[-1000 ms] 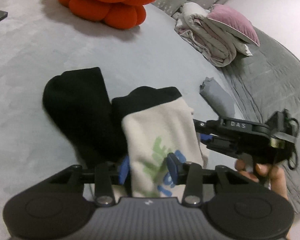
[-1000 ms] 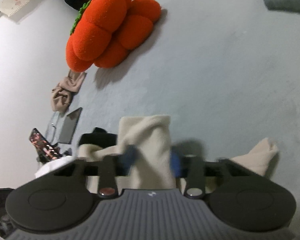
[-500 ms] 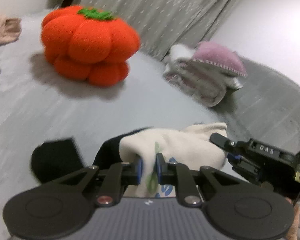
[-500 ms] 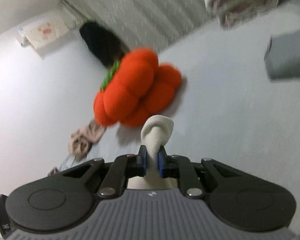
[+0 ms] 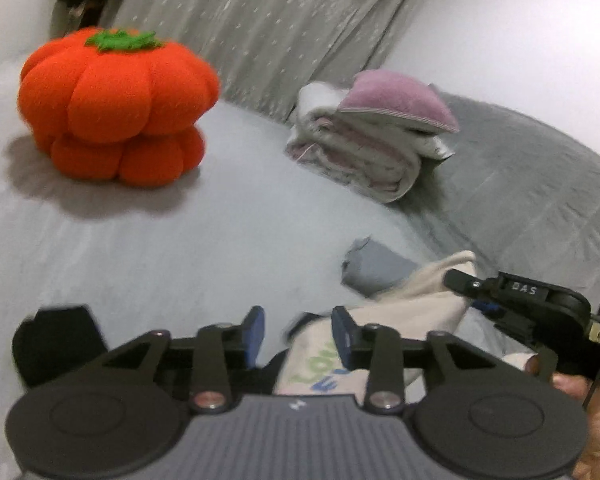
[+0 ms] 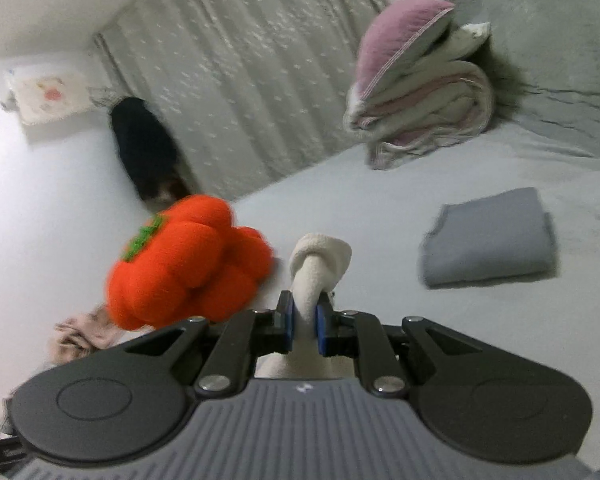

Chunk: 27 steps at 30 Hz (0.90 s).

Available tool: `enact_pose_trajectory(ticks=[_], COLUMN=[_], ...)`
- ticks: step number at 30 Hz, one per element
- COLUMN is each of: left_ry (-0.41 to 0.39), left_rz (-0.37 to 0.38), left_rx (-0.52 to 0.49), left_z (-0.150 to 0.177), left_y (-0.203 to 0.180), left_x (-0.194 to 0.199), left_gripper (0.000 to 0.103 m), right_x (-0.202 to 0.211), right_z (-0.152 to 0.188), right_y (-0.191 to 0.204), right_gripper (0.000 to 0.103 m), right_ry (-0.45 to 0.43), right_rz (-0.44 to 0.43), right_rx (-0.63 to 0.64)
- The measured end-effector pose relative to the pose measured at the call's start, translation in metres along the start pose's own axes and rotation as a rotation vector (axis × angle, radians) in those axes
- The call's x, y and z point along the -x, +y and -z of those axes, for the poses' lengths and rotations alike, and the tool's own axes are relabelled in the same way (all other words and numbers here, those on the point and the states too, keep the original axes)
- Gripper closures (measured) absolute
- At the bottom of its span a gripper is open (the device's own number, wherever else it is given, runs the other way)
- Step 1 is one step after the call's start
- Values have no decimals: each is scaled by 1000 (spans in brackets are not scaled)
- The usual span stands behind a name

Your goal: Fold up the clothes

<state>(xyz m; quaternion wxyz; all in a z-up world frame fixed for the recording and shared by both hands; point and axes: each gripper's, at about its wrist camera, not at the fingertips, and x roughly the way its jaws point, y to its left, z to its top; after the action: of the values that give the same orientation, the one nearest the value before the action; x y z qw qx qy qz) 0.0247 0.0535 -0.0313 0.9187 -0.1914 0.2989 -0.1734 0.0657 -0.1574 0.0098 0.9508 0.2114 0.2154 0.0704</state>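
right gripper (image 6: 305, 318) clamped on cream garment (image 6: 320, 256), left gripper (image 5: 298, 330) agape, garment's print half hidden

Soft, dim indoor light is falling from above; the pumpkin cushion (image 5: 114, 106) is casting a diffuse shadow and smearing with motion blur. Fisheye is bending the edges.
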Motion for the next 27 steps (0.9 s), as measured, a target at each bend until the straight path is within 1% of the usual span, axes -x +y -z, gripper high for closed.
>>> enact_pose_trajectory(ticks=[2,6,8,11,13,17,18,20,23,27], left_ry=[32,74,101,136,158,184,197,212,216,213], left_rz=[-33,-102,-123,-137,-142,-124,-136,-152,-156,-159], left_rx=[12,16,22,40,51,63,69,73,71,42], left_z=[3,7,11,20,28,44,45,45,44,44], left_y=[8,23,33,45,52,64,64,62,58,53], left_x=[-7,-21,-28,-39,-45,-54,-57,-61,-63,-61], left_gripper=[58,50,47,44,43,43,43,43,41,41], right_x=[-4,-7,-6,-5,-6,-11,-12,-15,-25,-34], right_z=[2,3,5,6,7,8,10,13,19,28], right_y=[-7,-20,-22,-23,-24,-26,-28,-33,-46,-61], right_gripper=[89,89,89,89,89,89,89,89,88,88], right_ry=[20,47,60,80,100,140,153,191,285,374], right_rz=[42,79,88,98,113,149,163,189,225,254], right_rx=[6,7,14,20,50,123,143,170,183,180])
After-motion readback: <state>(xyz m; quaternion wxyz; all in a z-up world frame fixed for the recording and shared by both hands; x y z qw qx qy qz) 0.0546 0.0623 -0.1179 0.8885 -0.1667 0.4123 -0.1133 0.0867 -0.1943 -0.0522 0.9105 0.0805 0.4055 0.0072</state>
